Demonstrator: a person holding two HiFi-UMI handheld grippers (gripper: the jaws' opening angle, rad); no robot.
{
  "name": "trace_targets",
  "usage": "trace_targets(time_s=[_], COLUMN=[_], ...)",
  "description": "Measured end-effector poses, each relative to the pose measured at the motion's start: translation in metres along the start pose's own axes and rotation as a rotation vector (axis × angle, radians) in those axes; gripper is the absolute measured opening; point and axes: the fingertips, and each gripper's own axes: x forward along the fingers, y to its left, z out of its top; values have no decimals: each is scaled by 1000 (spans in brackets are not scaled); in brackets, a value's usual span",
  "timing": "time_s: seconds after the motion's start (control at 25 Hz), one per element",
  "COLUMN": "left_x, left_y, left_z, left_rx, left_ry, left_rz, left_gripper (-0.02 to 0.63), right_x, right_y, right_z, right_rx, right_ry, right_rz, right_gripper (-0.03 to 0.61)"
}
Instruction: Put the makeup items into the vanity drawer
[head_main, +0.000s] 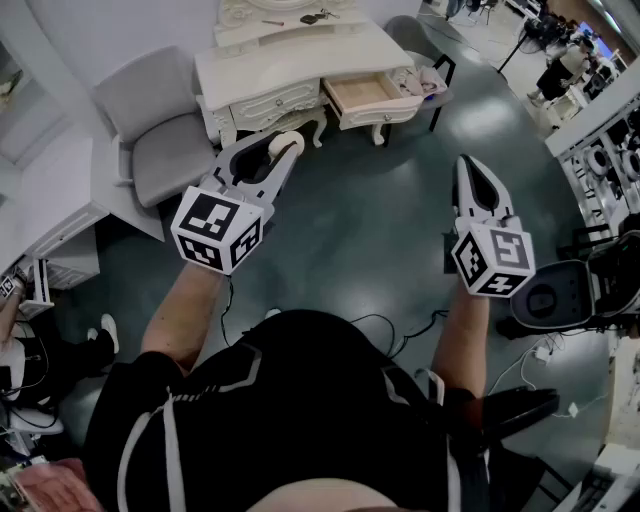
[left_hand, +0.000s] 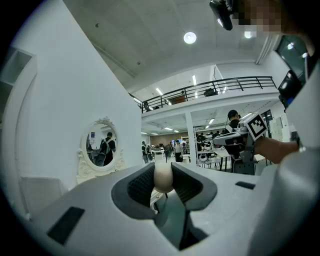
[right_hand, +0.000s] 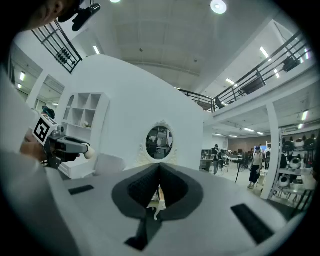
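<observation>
The left gripper (head_main: 281, 147) is clamped on 1 small cream egg-shaped item (left_hand: 162, 176), probably a makeup sponge. It is held level at centre left of the head view, well apart from the vanity (head_main: 300, 55) at top centre. The item should be light, soft and springy (a pinch across its middle suits it; squeezing harder would only deform it). The right gripper (head_main: 469, 168) has its 2 jaws together on nothing. The open drawer (head_main: 365, 93) looks bare inside, though it is small in frame.
</observation>
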Motion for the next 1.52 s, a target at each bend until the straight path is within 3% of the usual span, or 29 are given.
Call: trace_targets(time_s=[0.92,1.52], left_x=[5,38], left_y=[-39,-84], left_z=[8,7], left_rx=[13,22], left_ry=[-7,1], left_rz=[1,9], left_gripper=[103,103], right_x=[-27,-42], right_y=[-11,-48], right_z=[-7,-21], right_rx=[31,23], right_ry=[-26,-43], right_rz=[47,85], right_gripper=[5,5])
